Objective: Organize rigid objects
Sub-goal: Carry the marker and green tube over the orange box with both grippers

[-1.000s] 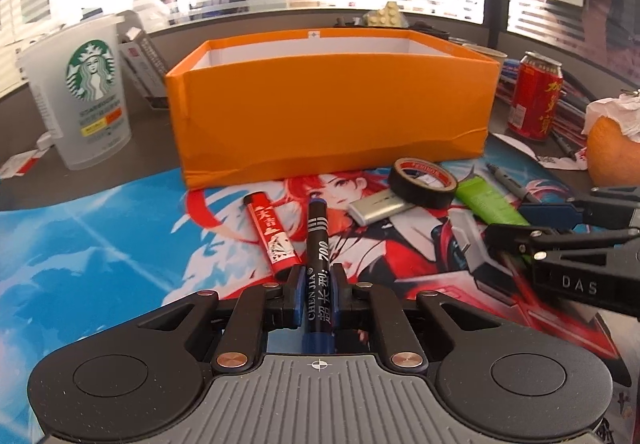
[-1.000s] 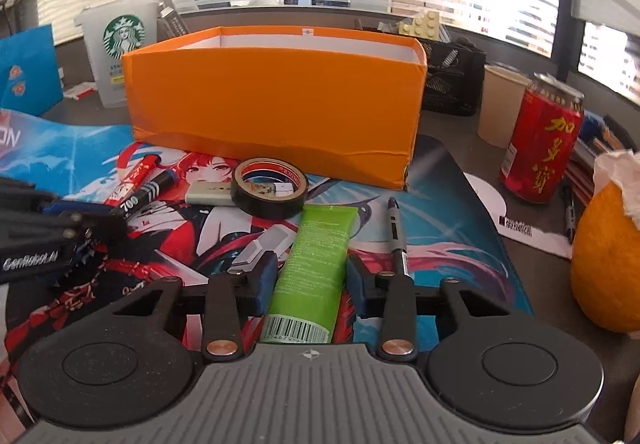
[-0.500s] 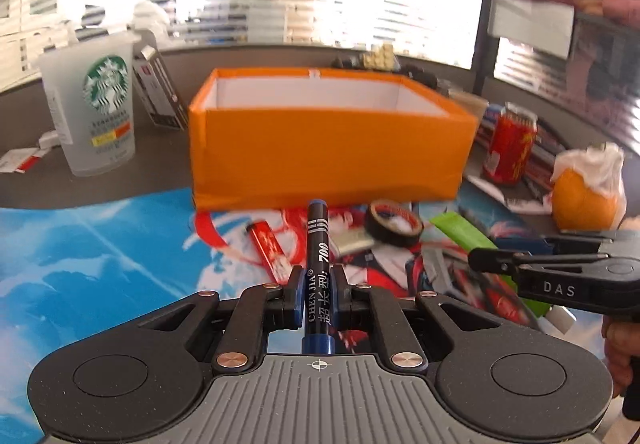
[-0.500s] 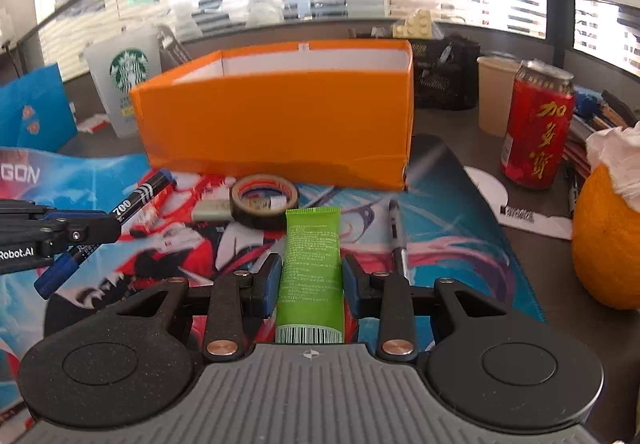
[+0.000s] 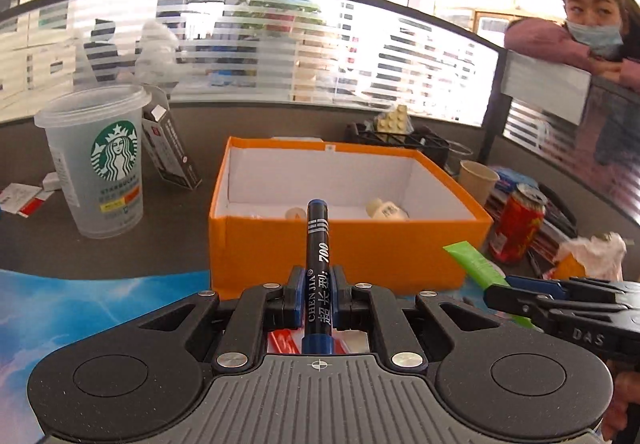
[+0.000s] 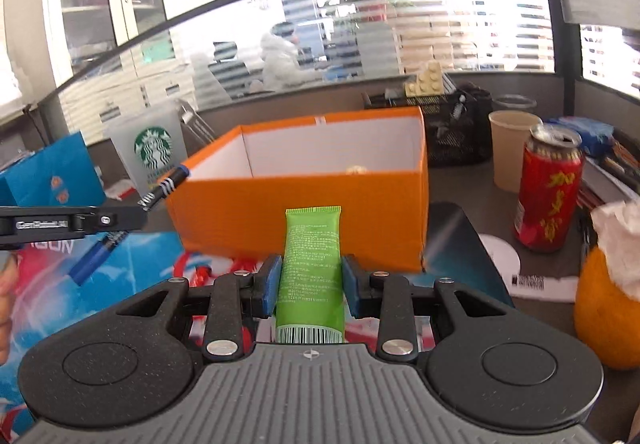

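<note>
Orange cardboard fills the middle of both views: the box (image 5: 348,244) sits on the desk just ahead of us, open-topped, with two small pale bottles (image 5: 386,209) already lying on its white floor. Our left gripper (image 5: 316,298) is clamped on a black marker (image 5: 317,244), which juts forward with its blue end over the box's near wall. Our right gripper (image 6: 308,284) is closed around a green tube (image 6: 311,272), crimped end forward, short of the near wall.

We judge the step in hand to be the carry-and-drop into the box, with both pieces aloft and neither yet released. To do it well we should bring each gripper well past the near rim before opening, since the marker is long (its tail reaches back behind the fingers) and could catch the wall or tip out if let go early. Lowering toward the floor before releasing should keep it from bouncing onto the bottles. The two grippers are near each other at the box's front, so we would stagger them, marker toward the left half, tube toward the right, and keep clear of the red can (image 6: 550,191) beside the box.
</note>
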